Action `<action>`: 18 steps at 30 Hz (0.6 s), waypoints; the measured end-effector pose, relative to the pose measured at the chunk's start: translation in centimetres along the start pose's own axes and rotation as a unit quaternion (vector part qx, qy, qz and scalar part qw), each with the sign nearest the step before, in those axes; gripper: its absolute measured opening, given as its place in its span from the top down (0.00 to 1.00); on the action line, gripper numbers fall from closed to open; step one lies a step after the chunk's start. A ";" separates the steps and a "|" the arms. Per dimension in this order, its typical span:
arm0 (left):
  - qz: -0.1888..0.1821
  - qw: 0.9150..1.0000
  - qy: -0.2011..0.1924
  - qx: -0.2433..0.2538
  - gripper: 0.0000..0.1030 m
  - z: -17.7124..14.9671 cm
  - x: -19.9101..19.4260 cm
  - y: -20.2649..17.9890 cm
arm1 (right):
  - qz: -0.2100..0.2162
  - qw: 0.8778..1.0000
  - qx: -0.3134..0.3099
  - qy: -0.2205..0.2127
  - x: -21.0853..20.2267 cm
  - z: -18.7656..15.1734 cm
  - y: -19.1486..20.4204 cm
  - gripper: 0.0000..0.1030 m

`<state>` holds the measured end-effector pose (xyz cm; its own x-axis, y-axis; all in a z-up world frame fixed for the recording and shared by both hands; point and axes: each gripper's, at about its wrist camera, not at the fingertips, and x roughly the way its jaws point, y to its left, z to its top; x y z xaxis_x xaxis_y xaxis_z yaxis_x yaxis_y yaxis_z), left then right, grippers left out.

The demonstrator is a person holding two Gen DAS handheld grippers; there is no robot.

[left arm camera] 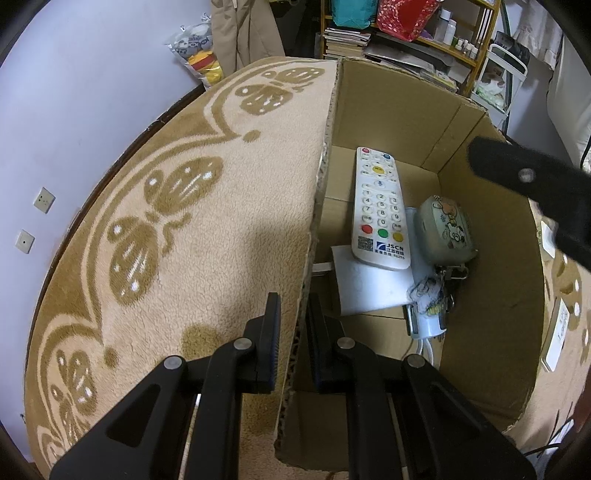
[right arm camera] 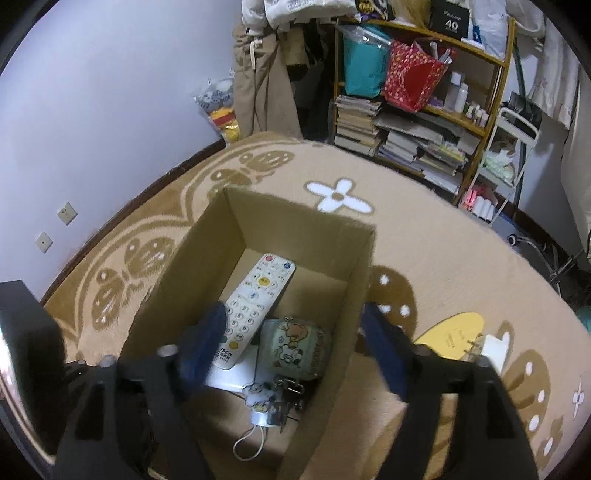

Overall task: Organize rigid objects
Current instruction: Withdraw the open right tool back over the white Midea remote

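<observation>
White remote (left arm camera: 379,210) lies face-up in the cardboard box (left arm camera: 491,295), beside a cartoon-printed pouch (left arm camera: 445,230).

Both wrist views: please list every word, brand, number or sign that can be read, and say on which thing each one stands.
"JSCN": bottom label of the white remote control, in the cardboard box.
Digits "1" to "9" and "0": its keypad.
Chinese line and QR code beside the logo: too small to read.
"40": black box atop the shelf; small line above is blurred.
Yellow card print: unreadable.

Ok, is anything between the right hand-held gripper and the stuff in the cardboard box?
Nothing visible. The right hand-held gripper hangs open above the open-topped brown cardboard box, with the white remote control and green cartoon pouch lying uncovered below.
</observation>
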<state>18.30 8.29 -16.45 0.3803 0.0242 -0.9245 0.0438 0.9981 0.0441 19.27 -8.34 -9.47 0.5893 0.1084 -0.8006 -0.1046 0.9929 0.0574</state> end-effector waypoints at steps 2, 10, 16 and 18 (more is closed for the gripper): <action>0.000 1.000 0.000 0.000 0.87 0.0 0.0 0.0 | -0.006 1.000 0.005 -0.003 -0.6 0.0 -0.4 0.15; -0.003 1.000 -0.001 -0.001 0.87 0.0 0.1 0.2 | -0.014 0.998 0.052 -0.022 -3.2 -0.5 -3.9 0.03; -0.001 1.000 -0.001 -0.007 0.87 0.0 0.2 0.2 | -0.041 0.997 0.071 -0.008 -3.9 -2.5 -6.4 0.03; -0.001 1.000 -0.002 -0.009 0.87 0.0 0.2 0.2 | -0.056 0.996 0.073 -0.006 -4.0 -3.3 -7.1 0.03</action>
<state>18.37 8.50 -16.63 0.3841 0.0218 -0.9230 0.0286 0.9990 0.0355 15.04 -15.97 -8.63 0.5996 -0.0030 -0.8003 0.0784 0.9954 0.0551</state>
